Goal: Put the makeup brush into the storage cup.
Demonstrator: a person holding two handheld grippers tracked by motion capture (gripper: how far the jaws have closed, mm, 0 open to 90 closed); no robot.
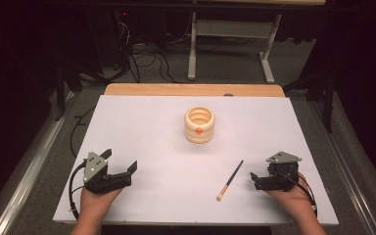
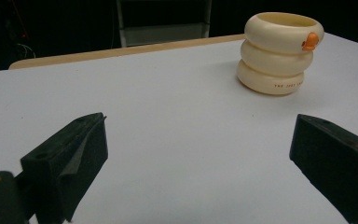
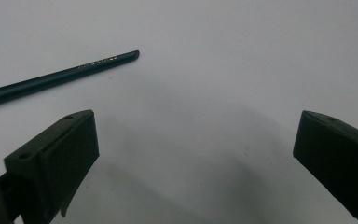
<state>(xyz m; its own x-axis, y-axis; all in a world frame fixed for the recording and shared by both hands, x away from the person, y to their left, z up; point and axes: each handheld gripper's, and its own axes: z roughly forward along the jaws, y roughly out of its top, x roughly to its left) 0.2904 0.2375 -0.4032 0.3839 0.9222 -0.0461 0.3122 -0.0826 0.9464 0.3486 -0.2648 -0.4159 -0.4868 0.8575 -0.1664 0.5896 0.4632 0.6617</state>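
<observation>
A cream holder (image 1: 199,125) made of stacked rings, with an orange spot on its side, stands upright at the middle of the white table (image 1: 142,122). A thin brush (image 1: 230,179) with a dark handle and pale bristles lies flat at the front right. My left gripper (image 1: 122,159) rests at the front left, open and holding nothing. In the left gripper view the holder (image 2: 279,53) is far ahead to the right of the left gripper (image 2: 200,123). My right gripper (image 1: 259,172) sits open just right of the brush. In its own view, the brush handle (image 3: 60,77) lies up-left of the right gripper (image 3: 196,116).
A wooden strip (image 1: 193,89) runs along the table's far edge. Beyond it on the floor stand a white metal frame (image 1: 192,54) and a tangle of cables (image 1: 147,61). A metal rail (image 1: 27,166) runs along the left side.
</observation>
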